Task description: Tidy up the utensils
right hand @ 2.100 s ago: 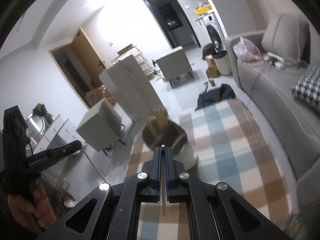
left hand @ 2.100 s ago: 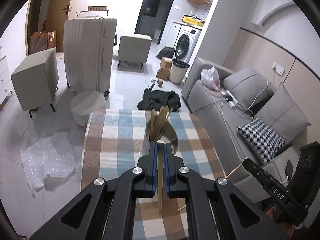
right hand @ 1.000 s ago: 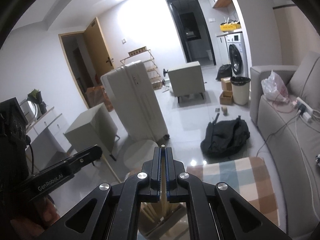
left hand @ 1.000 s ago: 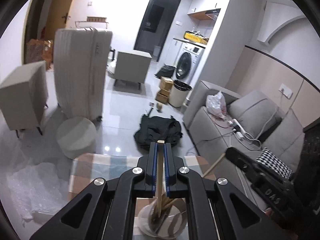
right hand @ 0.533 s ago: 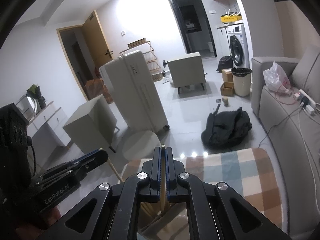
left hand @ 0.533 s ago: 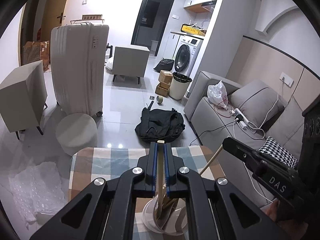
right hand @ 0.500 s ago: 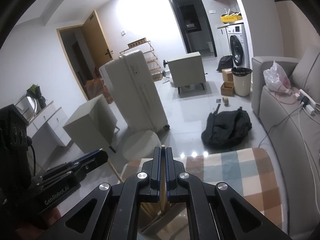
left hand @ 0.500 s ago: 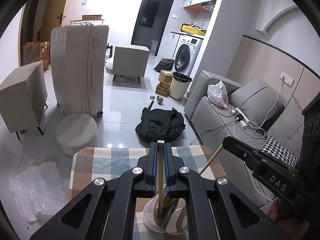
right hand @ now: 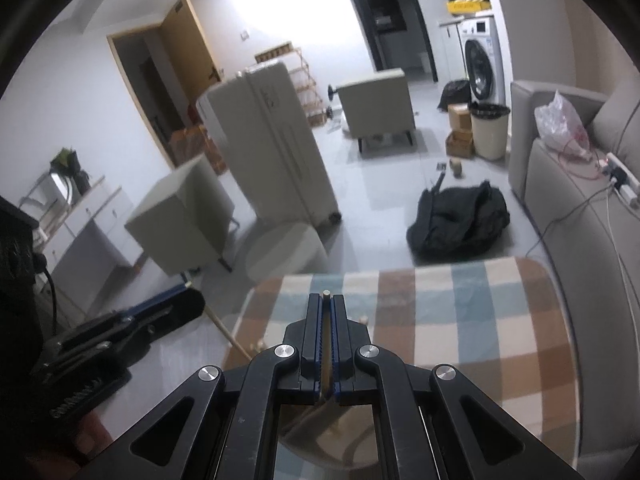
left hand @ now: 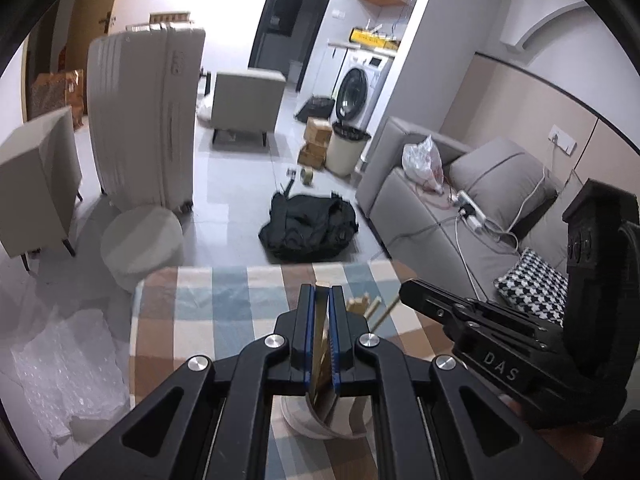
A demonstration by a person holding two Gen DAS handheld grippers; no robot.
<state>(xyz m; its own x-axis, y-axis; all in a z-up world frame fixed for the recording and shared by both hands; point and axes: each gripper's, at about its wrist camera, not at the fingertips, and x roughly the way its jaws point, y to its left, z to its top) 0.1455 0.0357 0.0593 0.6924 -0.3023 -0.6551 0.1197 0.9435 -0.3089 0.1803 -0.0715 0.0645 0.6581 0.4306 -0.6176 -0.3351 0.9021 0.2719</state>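
Observation:
My left gripper [left hand: 320,292] is shut on a flat wooden stick [left hand: 320,332] that hangs down into a white utensil holder [left hand: 304,424] on the checked tablecloth [left hand: 208,320]. Several wooden sticks [left hand: 358,303] stand in the holder. My right gripper [right hand: 327,300] has a thin wooden stick [right hand: 327,320] between its pads, which still touch it as the jaws are opening. It hangs right above the holder [right hand: 360,444]. Each view shows the other gripper beside the holder: the right gripper [left hand: 408,290] on the right, the left gripper [right hand: 196,300] on the left.
Past the table's far edge the floor holds a black bag [left hand: 308,228], a round white stool [left hand: 140,240] and a tall white suitcase [left hand: 144,120]. A grey sofa [left hand: 432,216] runs along the right. Bubble wrap [left hand: 68,364] lies on the floor at the left.
Both views have tipped downward, so the table takes up more of each picture. The right gripper has sunk toward the holder with its stick. Both sticks stay between the pads.

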